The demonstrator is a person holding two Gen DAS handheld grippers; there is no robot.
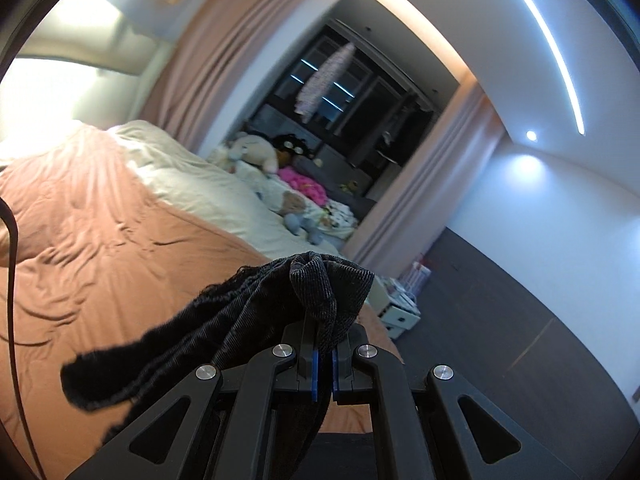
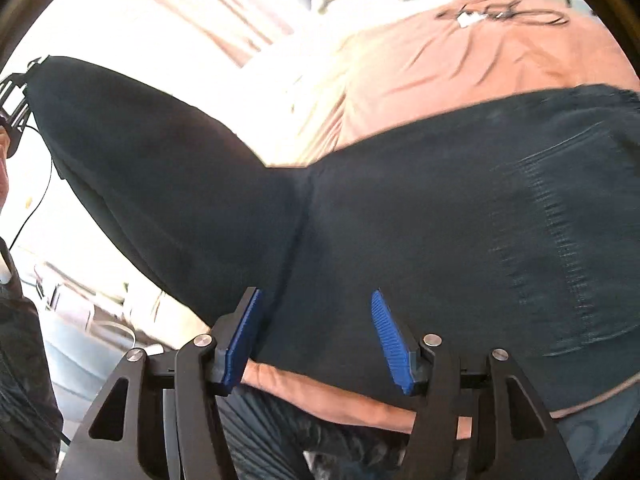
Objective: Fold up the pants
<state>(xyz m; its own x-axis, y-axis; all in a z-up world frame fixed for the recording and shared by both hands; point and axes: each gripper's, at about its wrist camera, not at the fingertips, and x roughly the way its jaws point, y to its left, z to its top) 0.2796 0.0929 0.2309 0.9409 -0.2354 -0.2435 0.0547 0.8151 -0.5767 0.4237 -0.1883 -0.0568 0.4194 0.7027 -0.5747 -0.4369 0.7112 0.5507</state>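
The black pants (image 2: 400,208) lie spread on the orange bedspread (image 2: 460,60), seat and back pocket toward the right, one leg lifted up to the upper left. My left gripper (image 1: 324,344) is shut on the hem end of a pant leg (image 1: 312,292) and holds it in the air above the bed; the frayed cuff hangs to the left. That gripper also shows at the far left of the right wrist view (image 2: 16,96). My right gripper (image 2: 316,300) is open, its blue pads (image 2: 390,340) astride the crotch seam, just above the fabric.
The bed has an orange cover (image 1: 100,240) and a cream blanket (image 1: 192,184). Stuffed toys (image 1: 280,172) lie at its far end. A black cable (image 2: 504,12) lies on the bed. A white drawer unit (image 1: 400,312) stands beside the bed. A person's dark clothing (image 2: 24,380) is at left.
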